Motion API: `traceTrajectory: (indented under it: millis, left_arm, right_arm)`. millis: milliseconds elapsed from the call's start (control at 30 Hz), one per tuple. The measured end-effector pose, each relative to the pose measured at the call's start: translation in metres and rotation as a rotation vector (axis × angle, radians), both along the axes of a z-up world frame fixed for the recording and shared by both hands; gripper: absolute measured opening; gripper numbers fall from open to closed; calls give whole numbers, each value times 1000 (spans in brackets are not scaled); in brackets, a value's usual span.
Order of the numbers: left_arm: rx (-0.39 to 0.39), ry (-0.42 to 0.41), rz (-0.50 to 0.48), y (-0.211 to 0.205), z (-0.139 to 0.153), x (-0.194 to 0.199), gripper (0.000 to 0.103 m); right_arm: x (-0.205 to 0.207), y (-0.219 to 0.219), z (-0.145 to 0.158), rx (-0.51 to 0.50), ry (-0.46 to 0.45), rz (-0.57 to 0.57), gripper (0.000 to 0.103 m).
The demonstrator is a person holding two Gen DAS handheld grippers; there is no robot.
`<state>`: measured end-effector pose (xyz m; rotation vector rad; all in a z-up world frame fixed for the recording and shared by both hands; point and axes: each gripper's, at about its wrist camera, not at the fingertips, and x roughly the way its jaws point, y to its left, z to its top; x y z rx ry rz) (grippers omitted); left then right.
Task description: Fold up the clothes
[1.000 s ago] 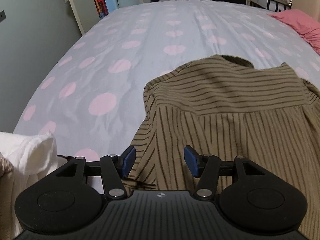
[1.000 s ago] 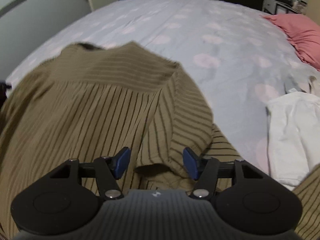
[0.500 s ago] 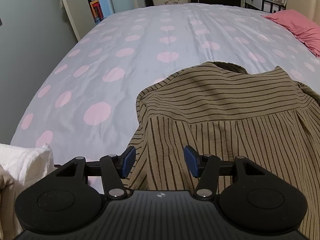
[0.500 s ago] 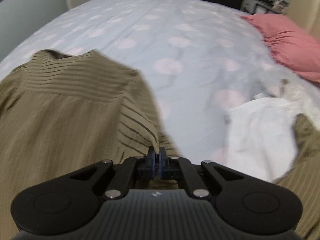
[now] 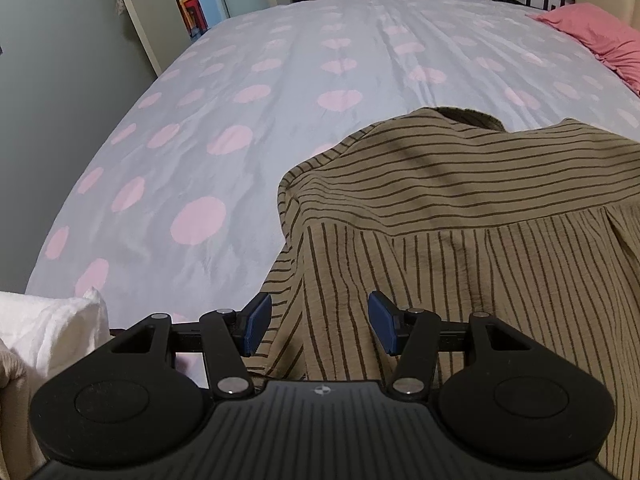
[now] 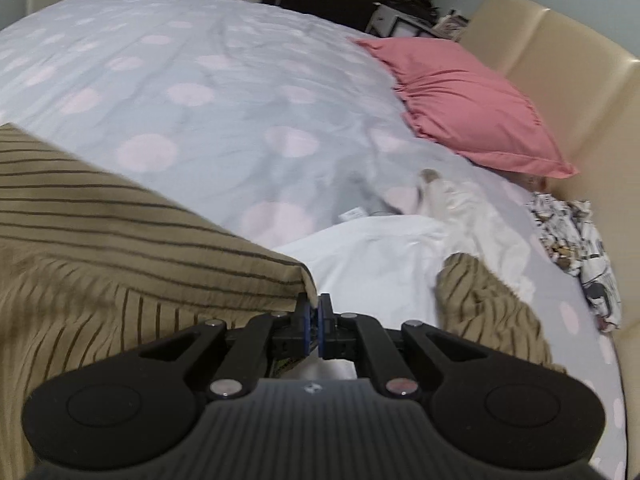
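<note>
Left wrist view. The left gripper (image 5: 319, 323) has its blue pads spread wide, nothing between them. Directly ahead of and beneath the gap lies the striped shirt (image 5: 460, 232), spread on the bedspread (image 5: 248, 128). Fabric: olive-tan, crinkled weave, thin dark stripes. Stripes run crosswise on the yoke panel farther from the tongs and lengthwise on the body panel nearer to them; a seam with small gathers separates the two. A dark collar edge shows at the far rim of the shirt. The shirt's left border falls just ahead of the left pad; everything beyond and to the left of it is pale blue cover with pink dots. A white cloth (image 5: 52, 328) sits to the left of the tongs, beside the left finger arm. A pink pillow (image 5: 600, 36) lies far ahead to the right.

Right wrist view. The right gripper (image 6: 314, 314) has its pads pressed together on the edge of the striped shirt (image 6: 120, 248), pinching a corner of the fabric that rises just left of the tips. The shirt fills the area left of the tongs, slightly blurred. Right of the tips, another striped portion (image 6: 488, 304) bunches on a white garment (image 6: 380, 252). Beyond that, the pink pillow (image 6: 460, 96) rests against a cream headboard (image 6: 560, 80); a patterned cloth (image 6: 580, 240) lies far right.
</note>
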<state>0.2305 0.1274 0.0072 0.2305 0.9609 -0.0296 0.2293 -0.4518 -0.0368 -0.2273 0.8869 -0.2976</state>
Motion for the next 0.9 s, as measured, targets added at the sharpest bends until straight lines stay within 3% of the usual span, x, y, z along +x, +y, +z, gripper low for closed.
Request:
traceTrajectory:
  millis: [333,367,433,467,600,733,900]
  left_arm:
    - [7,9,0,3,-3,4,52]
    - [10,10,1,3,-4,4,52]
    - [17,13,-3,4,-5,3,52]
    - [19,14,-4,4,-5,3,52]
    - [23,14,1,7,-6,1,52]
    - [22,8,7,10,-4,-4,52]
    - [17,6,14,11,-3,-10,52]
  right_arm:
    - [21,-9,-14,-14,11,-46,5]
    - [22,-9,-16,-6,18,-46,7]
    - [17,-8,-14,-5,15,-50,25]
    - [14,-9,-13,-7,12,-56,28]
    - [-3,-8,-4,28,2,-63,29]
    - [-25,-3,5,52,-17,-47,40]
    - [-54,7,6,139,23,-13,40]
